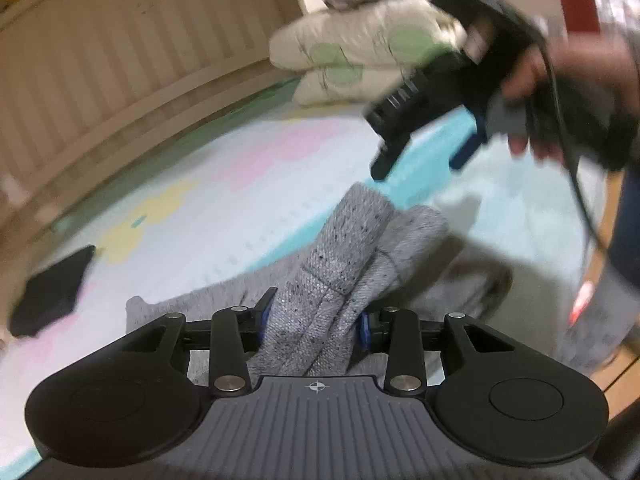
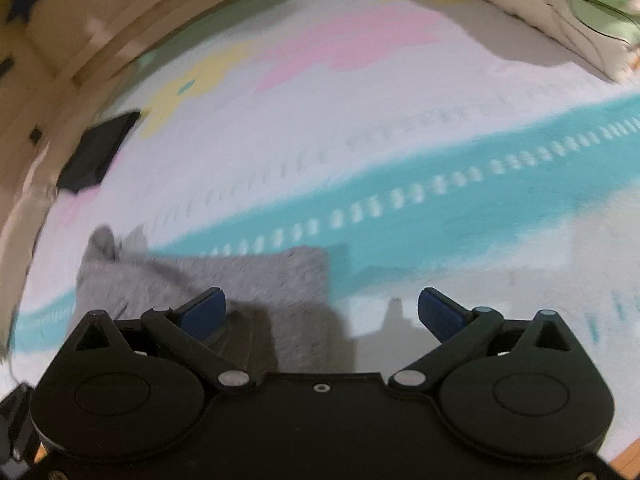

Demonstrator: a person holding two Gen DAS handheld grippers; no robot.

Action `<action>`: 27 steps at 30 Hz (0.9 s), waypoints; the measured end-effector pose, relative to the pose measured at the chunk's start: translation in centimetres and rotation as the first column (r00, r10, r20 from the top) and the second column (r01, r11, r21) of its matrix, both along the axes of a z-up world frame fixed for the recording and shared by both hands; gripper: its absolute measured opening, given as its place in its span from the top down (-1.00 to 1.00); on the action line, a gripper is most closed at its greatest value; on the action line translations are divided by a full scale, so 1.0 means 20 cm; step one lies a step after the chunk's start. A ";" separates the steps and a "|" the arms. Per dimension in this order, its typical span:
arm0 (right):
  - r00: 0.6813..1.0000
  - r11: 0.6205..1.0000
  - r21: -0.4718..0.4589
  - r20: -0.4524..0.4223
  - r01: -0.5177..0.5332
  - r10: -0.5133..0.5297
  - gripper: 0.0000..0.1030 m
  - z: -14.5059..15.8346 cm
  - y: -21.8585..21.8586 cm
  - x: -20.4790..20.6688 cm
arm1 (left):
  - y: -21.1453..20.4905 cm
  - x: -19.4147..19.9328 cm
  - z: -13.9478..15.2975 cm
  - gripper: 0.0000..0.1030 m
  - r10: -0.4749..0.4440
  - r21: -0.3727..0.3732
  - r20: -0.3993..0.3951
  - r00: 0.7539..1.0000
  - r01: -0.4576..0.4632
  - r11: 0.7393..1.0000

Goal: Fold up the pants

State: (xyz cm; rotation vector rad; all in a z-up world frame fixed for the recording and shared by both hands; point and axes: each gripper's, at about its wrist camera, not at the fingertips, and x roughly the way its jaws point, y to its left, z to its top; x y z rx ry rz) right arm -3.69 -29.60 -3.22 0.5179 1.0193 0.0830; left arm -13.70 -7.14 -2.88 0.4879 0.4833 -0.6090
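Note:
The grey knitted pants [image 1: 344,264] lie on a pastel bedspread [image 1: 200,208]. My left gripper [image 1: 316,322] is shut on a bunched fold of the pants and holds it lifted above the rest of the fabric. In the left wrist view my right gripper [image 1: 416,160] hangs in the air above the pants, held by a hand, jaws apart. In the right wrist view my right gripper [image 2: 322,308] is open and empty above the bed, with a flat part of the pants [image 2: 240,280] below its left finger.
A black flat object [image 1: 52,292] lies on the bed's left side; it also shows in the right wrist view [image 2: 98,152]. Cream and green pillows [image 1: 360,56] are stacked at the far end. A wooden headboard [image 1: 120,60] borders the bed.

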 end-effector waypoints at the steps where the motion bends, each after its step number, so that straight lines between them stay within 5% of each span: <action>1: 1.000 1.000 0.011 0.008 0.013 -0.013 -0.99 0.00 -0.02 -0.01 | 0.03 -0.01 0.03 0.28 0.000 -0.030 -0.007 1.000 -0.001 1.000; 7: 0.999 0.999 0.042 0.049 0.010 -0.012 -0.99 0.02 -0.01 0.00 | 0.09 -0.09 0.19 -0.34 -0.094 -0.148 0.067 0.993 0.103 0.984; 10: 0.998 0.999 0.045 0.058 -0.021 0.018 -0.99 0.02 0.02 0.01 | 0.07 -0.14 0.20 -0.35 -0.137 -0.154 0.080 0.987 0.148 0.977; 15: 0.994 0.980 0.171 0.053 -0.106 0.098 -0.99 0.00 0.07 0.01 | 0.11 0.14 0.13 -0.35 0.057 -0.183 -0.093 0.994 -0.073 0.980; 19: 0.985 0.955 0.244 0.031 -0.171 0.168 -0.99 -0.02 0.13 -0.01 | 0.22 0.38 0.02 -0.35 0.242 -0.156 -0.329 0.913 -0.306 0.939; 23: 0.972 0.932 0.282 0.003 -0.225 0.234 -0.99 -0.04 0.19 -0.02 | 0.26 0.50 -0.18 -0.37 0.295 -0.083 -0.505 0.811 -0.386 0.919; 27: 0.957 0.923 0.284 -0.048 -0.260 0.285 -0.99 -0.09 0.25 -0.03 | 0.29 0.55 -0.20 -0.40 0.276 -0.158 -0.545 0.791 -0.421 0.893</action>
